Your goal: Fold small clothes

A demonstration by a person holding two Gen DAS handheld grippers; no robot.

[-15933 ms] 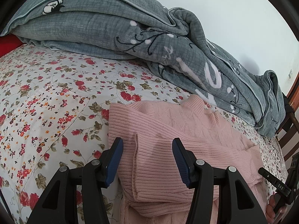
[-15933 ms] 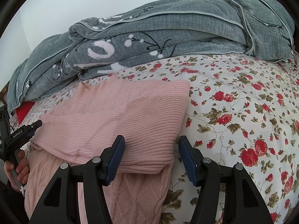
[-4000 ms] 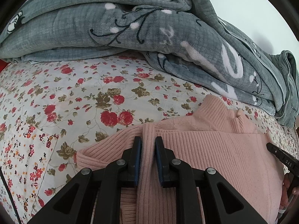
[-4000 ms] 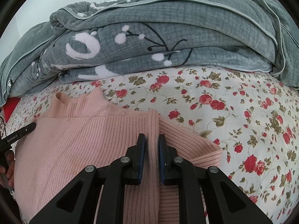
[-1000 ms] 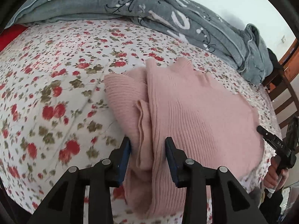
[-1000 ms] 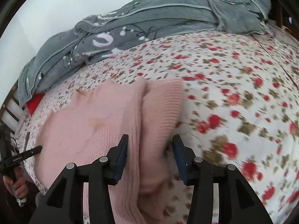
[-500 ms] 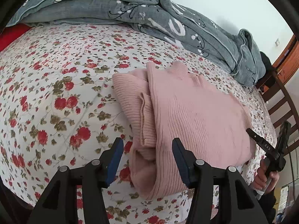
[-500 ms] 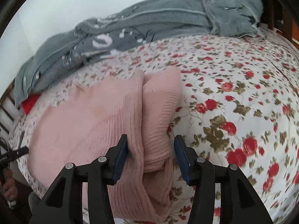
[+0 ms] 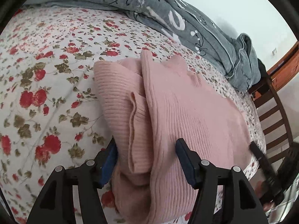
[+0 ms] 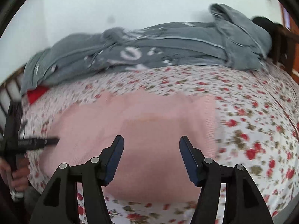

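Observation:
A pink ribbed sweater (image 9: 186,112) lies folded on the floral bedsheet (image 9: 46,74), its sleeves tucked in along both sides. My left gripper (image 9: 147,158) straddles the near left fold with its jaws opening; the cloth lies between them but the pads do not press it. In the blurred right wrist view the sweater (image 10: 149,121) fills the middle. My right gripper (image 10: 151,156) hovers over its near half with jaws opening and nothing held. The left gripper (image 10: 28,141) shows at that view's left edge, held in a hand (image 10: 16,177).
A rumpled grey quilt (image 9: 168,15) runs along the far side of the bed by the white wall. A dark wooden slatted frame (image 9: 271,112) stands past the bed's right end. Something red (image 10: 36,93) peeks out under the quilt. Bare sheet (image 10: 252,121) lies beside the sweater.
Both grippers' jaws have widened. The left gripper has dropped closer onto the sweater's left fold. The right gripper has swung from the sweater's right edge to its middle.

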